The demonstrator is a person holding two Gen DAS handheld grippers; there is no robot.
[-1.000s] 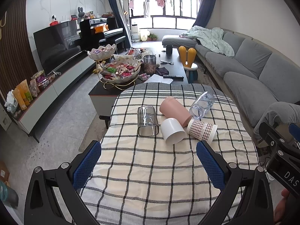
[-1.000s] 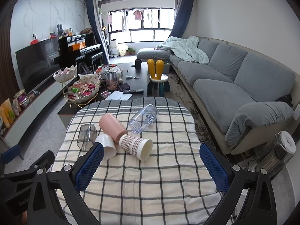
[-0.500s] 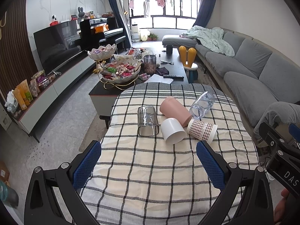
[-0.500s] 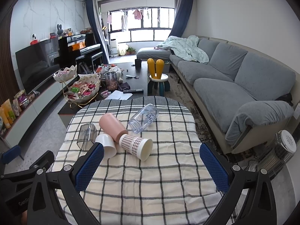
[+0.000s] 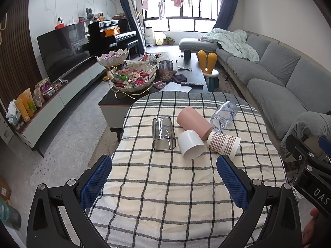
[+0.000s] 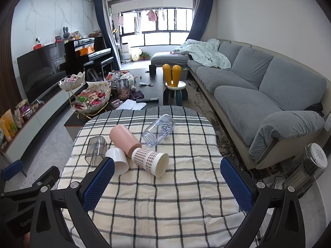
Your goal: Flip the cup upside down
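Several cups lie on their sides on the checked tablecloth (image 5: 165,186): a smoky clear square glass (image 5: 163,134), a white cup (image 5: 191,147), a pink cup (image 5: 193,122), a checked paper cup (image 5: 223,145) and a clear bottle-like cup (image 5: 224,114). The right wrist view shows the same glass (image 6: 96,150), white cup (image 6: 119,160), pink cup (image 6: 124,138), paper cup (image 6: 150,158) and clear cup (image 6: 158,129). My left gripper (image 5: 164,179) is open and empty, short of the cups. My right gripper (image 6: 167,183) is open and empty, also short of them.
A coffee table (image 5: 192,76) with snack bowls stands beyond the round table. A grey sofa (image 6: 258,91) runs along the right. A TV unit (image 5: 62,91) is on the left. A small heater (image 6: 308,167) stands on the floor at the right.
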